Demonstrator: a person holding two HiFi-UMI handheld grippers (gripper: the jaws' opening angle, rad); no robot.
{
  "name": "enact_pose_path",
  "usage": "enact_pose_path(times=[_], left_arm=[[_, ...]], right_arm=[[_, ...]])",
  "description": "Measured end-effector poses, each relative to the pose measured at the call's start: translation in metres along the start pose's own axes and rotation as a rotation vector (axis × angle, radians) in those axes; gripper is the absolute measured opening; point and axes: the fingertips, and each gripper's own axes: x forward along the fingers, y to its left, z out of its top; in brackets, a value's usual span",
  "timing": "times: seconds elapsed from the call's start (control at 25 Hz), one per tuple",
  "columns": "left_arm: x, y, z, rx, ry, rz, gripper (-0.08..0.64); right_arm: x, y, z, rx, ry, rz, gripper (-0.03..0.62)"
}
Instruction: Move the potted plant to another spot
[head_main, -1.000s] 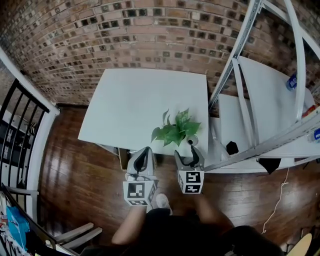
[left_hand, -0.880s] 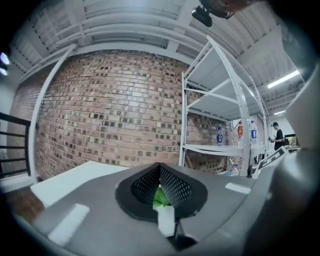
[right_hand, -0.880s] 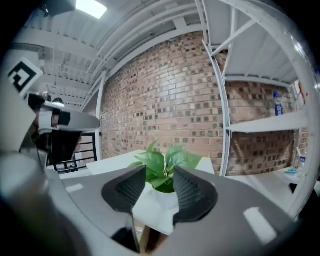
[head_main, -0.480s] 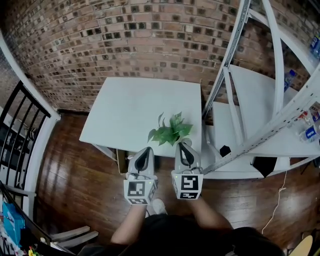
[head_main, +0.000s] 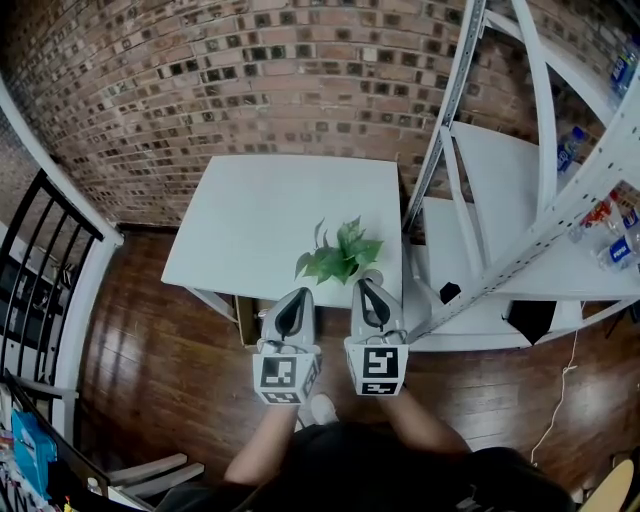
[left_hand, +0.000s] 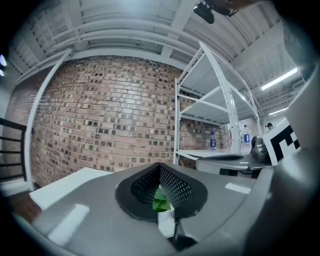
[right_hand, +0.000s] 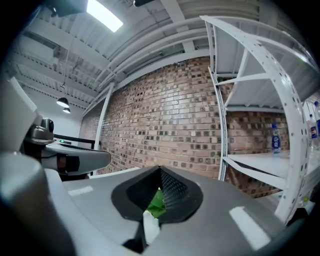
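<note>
The potted plant, green leaves over a small pale pot, stands on the white table near its front right corner. Both grippers are held level side by side just short of the table's near edge. My left gripper is shut and empty, left of the plant. My right gripper is shut and empty, its tip over the pot's near side and hiding most of the pot. A green leaf shows through the slit of the left gripper, and a leaf shows the same way past the right gripper.
A white metal rack stands right of the table, with a small black object on its low shelf and bottles higher up. A brick wall backs the table. A black railing runs at the left over the wood floor.
One second ago my right gripper stood open around the pot; it has since shut empty and risen. My left gripper rose a little. The plant stays on the table.
</note>
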Motion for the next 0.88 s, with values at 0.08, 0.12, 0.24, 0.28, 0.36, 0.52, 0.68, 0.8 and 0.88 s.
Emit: enact_pose_path(times=[0.08,0.12,0.24,0.28,0.36,0.52,0.68,0.8,0.88], left_arm=[[0.002,-0.002,0.0,0.002,-0.001,-0.008,0.012],[0.003,-0.003,0.0,0.004,-0.003,-0.011,0.012],[0.004,-0.006,0.005,0.005,-0.015,-0.015,0.012],[0.004,-0.007,0.007,0.01,-0.02,-0.012,0.012],[0.004,-0.008,0.009,0.032,-0.023,-0.007,0.012],[0.006,-0.008,0.009,0.042,-0.025,-0.011,0.012],[0.008,-0.007,0.008,0.05,-0.025,-0.017,0.012],[0.01,-0.008,0.004,0.059,-0.03,-0.022,0.012],[0.01,-0.008,0.003,0.054,-0.027,-0.023,0.012]], right_arm=[[-0.002,0.0,0.003,-0.006,-0.009,-0.002,0.002],[-0.002,-0.001,0.005,-0.009,-0.014,-0.003,0.002],[-0.003,-0.003,0.007,-0.018,-0.018,-0.007,0.002],[-0.003,-0.004,0.006,-0.018,-0.015,-0.01,0.002],[-0.004,-0.006,0.006,-0.013,-0.012,-0.013,0.002],[-0.006,-0.009,0.005,-0.006,-0.009,-0.019,0.002],[-0.008,-0.007,0.005,0.001,-0.022,-0.022,0.002],[-0.01,-0.006,0.006,0.004,-0.028,-0.021,0.002],[-0.01,-0.006,0.005,0.004,-0.027,-0.02,0.002]])
